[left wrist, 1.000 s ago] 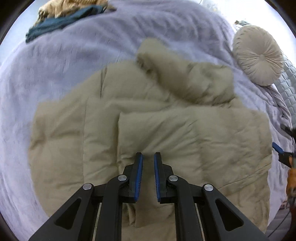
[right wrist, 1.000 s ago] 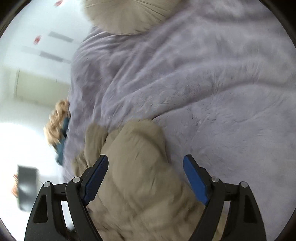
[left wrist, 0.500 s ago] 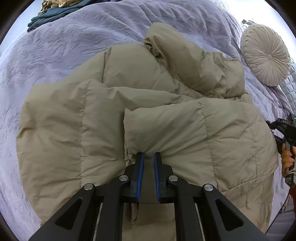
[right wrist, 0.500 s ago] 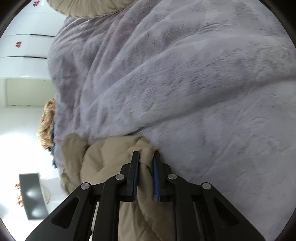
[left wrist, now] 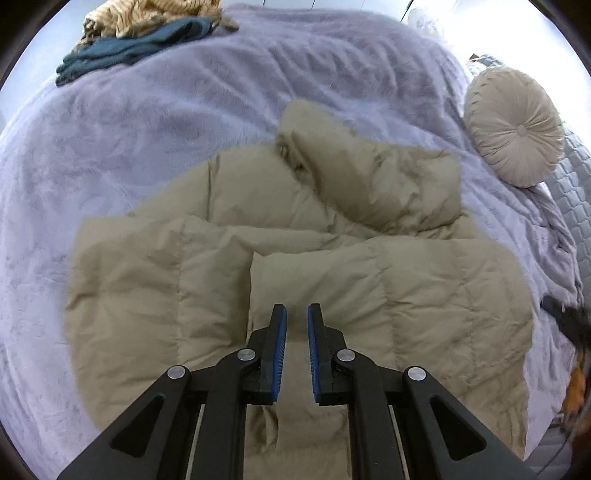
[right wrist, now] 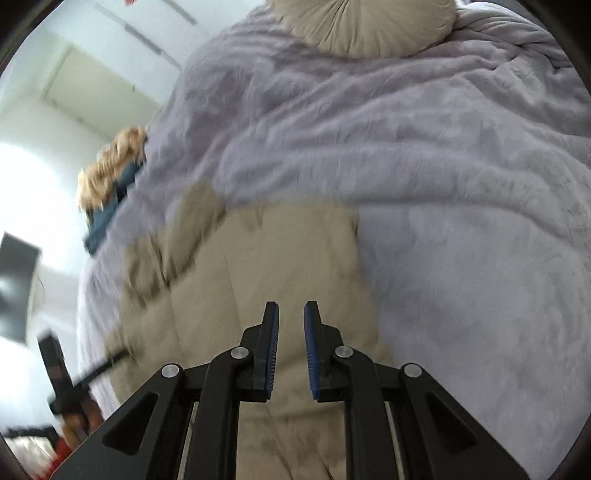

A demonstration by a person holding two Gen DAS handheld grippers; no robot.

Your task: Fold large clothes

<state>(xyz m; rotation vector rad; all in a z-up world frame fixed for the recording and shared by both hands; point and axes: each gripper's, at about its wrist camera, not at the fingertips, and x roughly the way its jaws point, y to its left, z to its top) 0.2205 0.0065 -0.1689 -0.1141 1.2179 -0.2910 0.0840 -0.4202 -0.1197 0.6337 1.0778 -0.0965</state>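
A tan puffer jacket (left wrist: 295, 258) lies on a lilac fleece blanket (left wrist: 147, 129), with its sleeves folded in across the body and the hood at the far end. My left gripper (left wrist: 296, 317) hovers over the jacket's near middle, its blue pads a narrow gap apart with nothing between them. In the right wrist view the same jacket (right wrist: 288, 266) lies below my right gripper (right wrist: 291, 314), which also has a narrow empty gap between its pads and holds nothing.
A round beige cushion (left wrist: 513, 125) lies at the right; it also shows at the top of the right wrist view (right wrist: 365, 26). A teal garment (left wrist: 136, 48) and a tan patterned one (left wrist: 155, 14) lie at the blanket's far left. A grey quilted mattress edge (left wrist: 576, 192) runs along the right.
Half a second ago both grippers were pinched on the jacket fabric. Now both have let go and pulled back above the jacket, pads slightly apart.
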